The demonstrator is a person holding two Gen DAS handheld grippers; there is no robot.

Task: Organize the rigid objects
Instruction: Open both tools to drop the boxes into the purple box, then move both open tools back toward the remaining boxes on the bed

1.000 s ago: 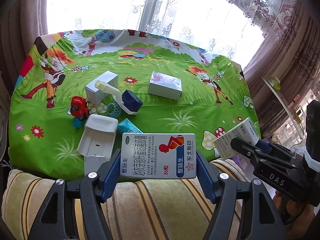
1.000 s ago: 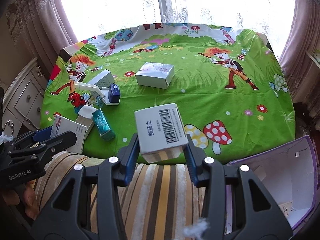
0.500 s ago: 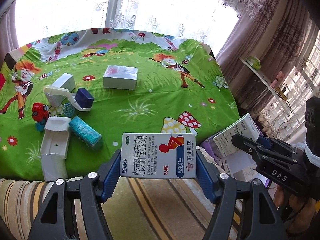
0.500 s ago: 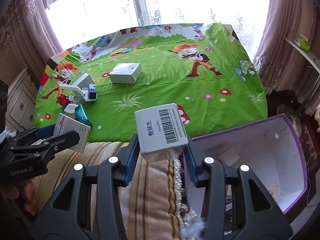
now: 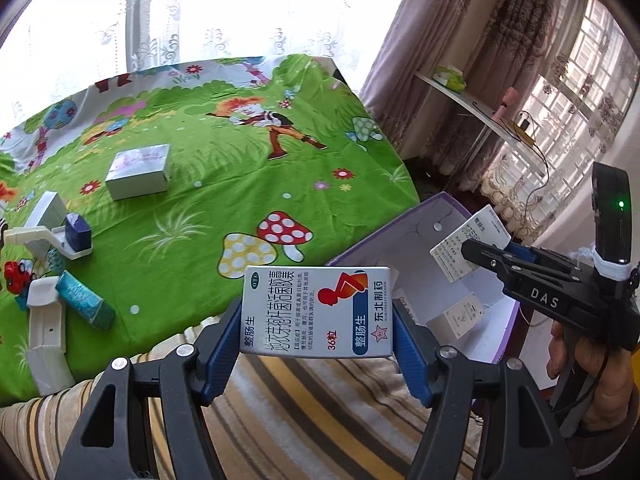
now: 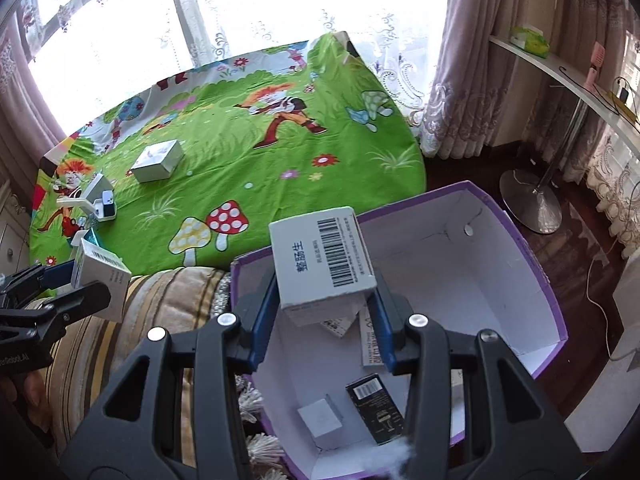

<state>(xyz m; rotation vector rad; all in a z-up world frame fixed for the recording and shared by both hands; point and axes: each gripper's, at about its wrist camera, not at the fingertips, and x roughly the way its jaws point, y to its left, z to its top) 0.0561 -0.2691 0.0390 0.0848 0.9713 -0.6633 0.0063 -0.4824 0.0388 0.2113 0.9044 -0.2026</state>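
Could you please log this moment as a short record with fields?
left tongs: shut on white cardboard medicine box with red figure, short of the bin
right tongs: shut on white cardboard barcode box, above the bin
bin: purple-rimmed white cardboard bin, small boxes inside
table: green cartoon tablecloth, grey box and teal box remain

Hidden and cut-off bits

The held medicine box (image 6: 323,258) covered the leaflets beneath it inside the purple box (image 6: 556,312); the red toy (image 5: 14,276) ran off the left edge, and the black carton's (image 6: 376,408) print was too small to read.
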